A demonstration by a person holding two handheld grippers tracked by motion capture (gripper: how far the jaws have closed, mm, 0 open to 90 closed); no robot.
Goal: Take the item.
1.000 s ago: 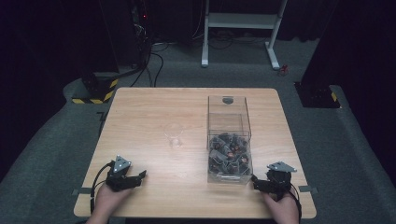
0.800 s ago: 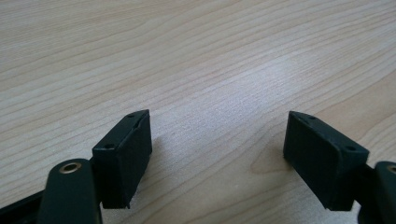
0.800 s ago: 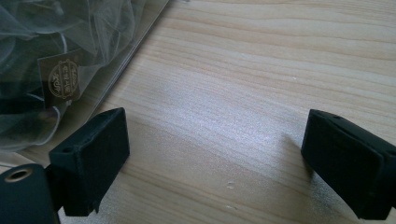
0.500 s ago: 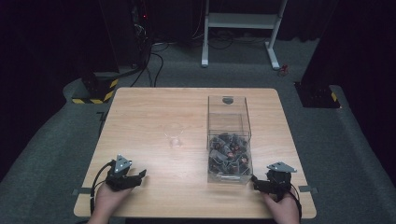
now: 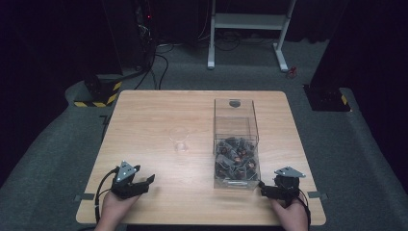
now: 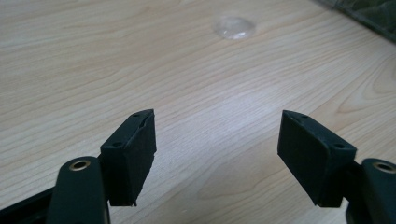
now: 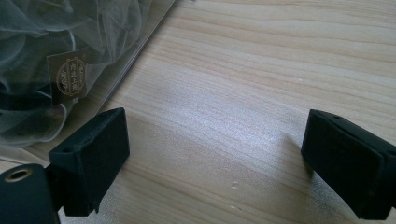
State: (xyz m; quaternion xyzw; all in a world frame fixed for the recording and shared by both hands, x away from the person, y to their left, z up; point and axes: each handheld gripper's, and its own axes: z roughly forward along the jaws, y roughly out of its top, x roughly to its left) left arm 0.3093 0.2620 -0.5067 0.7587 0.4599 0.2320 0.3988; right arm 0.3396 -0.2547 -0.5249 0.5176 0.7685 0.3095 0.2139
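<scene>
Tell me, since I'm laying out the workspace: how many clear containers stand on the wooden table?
2: a small clear plastic cup near the middle, and a tall clear box of mesh pouches right of it.

In front of you is a light wooden table (image 5: 144, 120) with rounded corners, standing on grey carpet (image 5: 57, 159). Beyond its far edge is a white metal stand (image 5: 250, 21) on two feet. Black cables (image 5: 159, 62) trail across the floor to the stand's left. Near the table's far left corner sits a yellow-and-black striped base (image 5: 98, 94). A small red object (image 5: 292, 72) lies by the stand's right foot.
</scene>
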